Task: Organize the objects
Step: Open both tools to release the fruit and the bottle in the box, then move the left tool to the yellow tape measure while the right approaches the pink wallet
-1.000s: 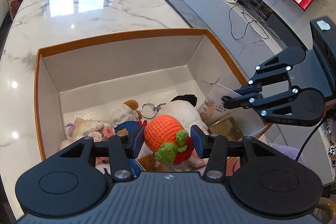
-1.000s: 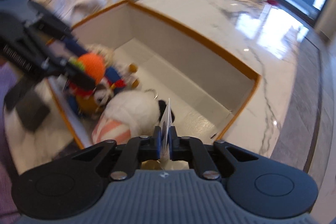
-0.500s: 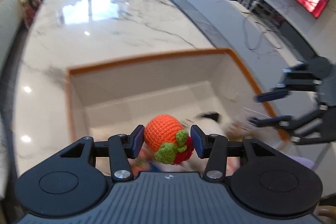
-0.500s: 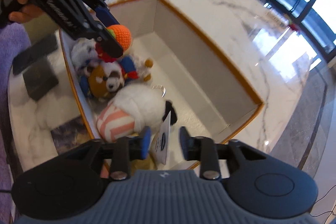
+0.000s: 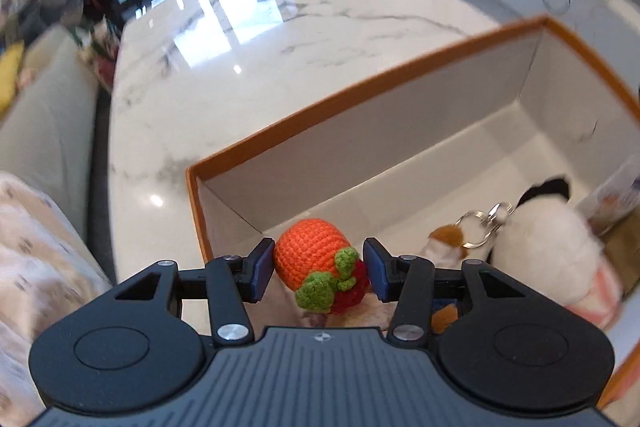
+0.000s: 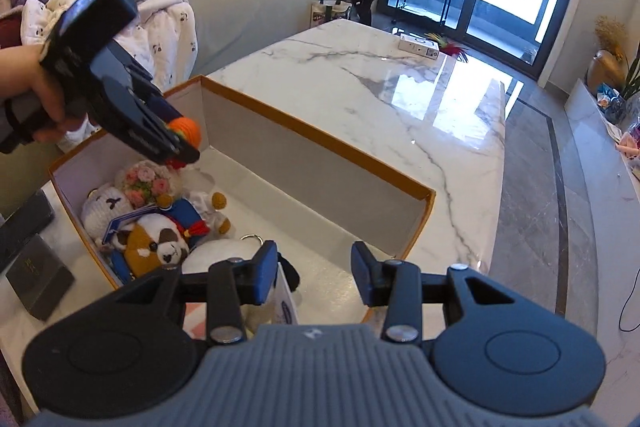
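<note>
Lifting the crochet toy [image 5: 316, 261] out of the box [image 5: 360, 87] looks like the step in hand: your left gripper [image 5: 318, 269] holds it pinched between both pads, above the box's near corner, clear of the plush pile [image 6: 152, 223] on the floor inside. Your right gripper [image 6: 314, 277] hangs with its jaws spread wide and nothing between them, just over the white plush [image 5: 548, 247] and its paper tag [image 6: 286, 303].

Next, you probably need to carry the toy to wherever it belongs, likely out onto the marble table [image 5: 248, 67]; keep the grip firm, since the soft yarn could slip.

Compared with a second ago, your left gripper has risen and swung toward the box's left corner, taking the toy up off the pile. Your right gripper, which then pinched the tag, has let it go and opened fully.
</note>
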